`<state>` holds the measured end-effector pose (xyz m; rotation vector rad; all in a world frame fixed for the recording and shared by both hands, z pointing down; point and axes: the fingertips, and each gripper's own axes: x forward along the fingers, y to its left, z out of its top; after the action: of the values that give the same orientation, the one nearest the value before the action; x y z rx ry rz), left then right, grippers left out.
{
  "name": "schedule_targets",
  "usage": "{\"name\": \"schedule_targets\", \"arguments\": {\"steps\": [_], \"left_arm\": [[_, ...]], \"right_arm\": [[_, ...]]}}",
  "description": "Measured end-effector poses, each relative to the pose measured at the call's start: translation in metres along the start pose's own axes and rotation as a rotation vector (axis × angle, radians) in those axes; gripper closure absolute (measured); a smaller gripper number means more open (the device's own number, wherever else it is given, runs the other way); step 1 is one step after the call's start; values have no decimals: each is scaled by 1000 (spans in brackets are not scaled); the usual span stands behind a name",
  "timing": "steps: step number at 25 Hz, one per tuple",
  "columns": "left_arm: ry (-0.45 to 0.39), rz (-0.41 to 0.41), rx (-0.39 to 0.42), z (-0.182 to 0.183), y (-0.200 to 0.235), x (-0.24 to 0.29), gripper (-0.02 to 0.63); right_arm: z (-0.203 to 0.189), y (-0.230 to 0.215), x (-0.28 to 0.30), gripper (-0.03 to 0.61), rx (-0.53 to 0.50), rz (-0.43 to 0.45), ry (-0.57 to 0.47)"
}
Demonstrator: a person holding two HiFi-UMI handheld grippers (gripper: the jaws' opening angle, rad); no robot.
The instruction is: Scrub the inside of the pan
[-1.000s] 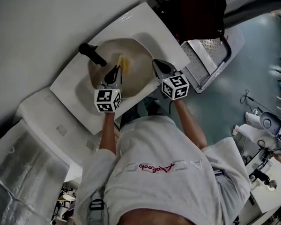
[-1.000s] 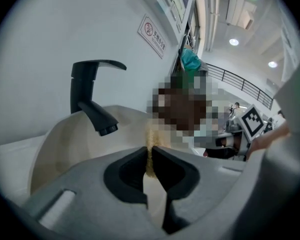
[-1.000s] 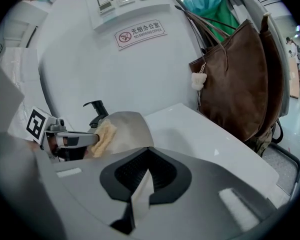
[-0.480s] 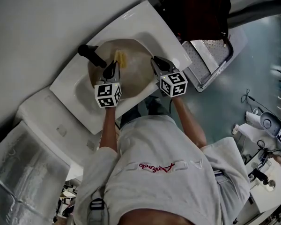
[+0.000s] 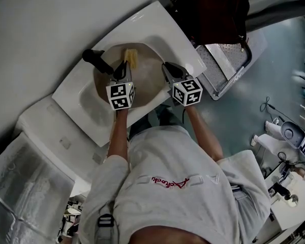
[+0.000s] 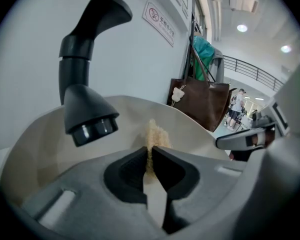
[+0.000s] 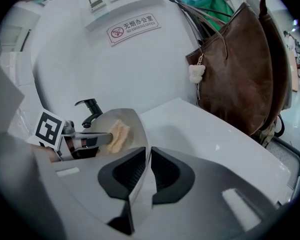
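A round beige pan [image 5: 147, 78] sits in the white sink [image 5: 157, 24]. My left gripper [image 5: 125, 67] reaches into it, shut on a yellow sponge [image 5: 130, 58] that presses against the pan's far inner wall. In the left gripper view the sponge [image 6: 155, 133] sticks out between the closed jaws of the left gripper [image 6: 151, 156], with the pan wall [image 6: 35, 154] behind. My right gripper [image 5: 166, 66] is at the pan's right side. In the right gripper view the right gripper [image 7: 147, 156] is shut on the pan's thin rim [image 7: 143, 134]; the sponge [image 7: 119, 134] shows there too.
A black faucet [image 5: 97, 60] overhangs the pan's left side, close to the left gripper; it looms large as the faucet [image 6: 87, 84] in the left gripper view. A brown bag [image 7: 235, 74] hangs on the wall to the right of the sink. A metal rack [image 5: 226, 60] stands on the floor at right.
My left gripper has pushed the sponge away from me, across the pan's inside toward its far rim. The right gripper has stayed on the rim, shifting only slightly.
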<state>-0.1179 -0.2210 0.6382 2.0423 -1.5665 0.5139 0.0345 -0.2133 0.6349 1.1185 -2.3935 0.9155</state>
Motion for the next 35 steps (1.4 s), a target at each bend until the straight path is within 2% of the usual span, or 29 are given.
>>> {"name": "schedule_targets", "arguments": {"steps": [6, 16, 27, 31, 35], "left_arm": [[10, -6, 14, 3, 4, 15, 588], [73, -154, 125, -9, -51, 32, 588], [125, -258, 225, -36, -96, 24, 588], [102, -237, 195, -31, -90, 20, 588], [36, -134, 148, -10, -57, 15, 588]], "right_arm": [[0, 0, 0, 538, 4, 7, 0], [0, 1, 0, 537, 8, 19, 1], [1, 1, 0, 538, 11, 18, -4], [0, 1, 0, 538, 10, 19, -2], [1, 1, 0, 538, 12, 15, -2]]}}
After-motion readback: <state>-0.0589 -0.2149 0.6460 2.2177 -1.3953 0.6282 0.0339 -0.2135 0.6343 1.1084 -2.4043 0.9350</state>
